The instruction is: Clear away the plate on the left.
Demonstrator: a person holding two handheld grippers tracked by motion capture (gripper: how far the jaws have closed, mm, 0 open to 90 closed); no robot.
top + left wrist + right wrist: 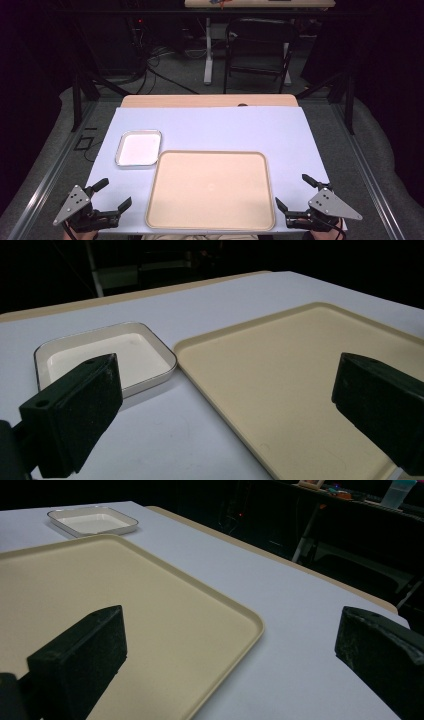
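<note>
A matt beige plastic tray (210, 190) lies beside a glossy white dish (139, 149) with a metallic-looking rim.

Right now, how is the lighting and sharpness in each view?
High view: the white table cover is evenly lit, the room behind is dark. Left gripper view: the small white tray is fairly sharp, while the near jaws are soft and dark. Right gripper view: the beige tray is clear, and the background is nearly black.

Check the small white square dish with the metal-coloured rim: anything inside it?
Nothing shows inside the small white square dish: its whole floor is bare in the high view. In the left gripper view a black jaw covers its near corner.
</note>
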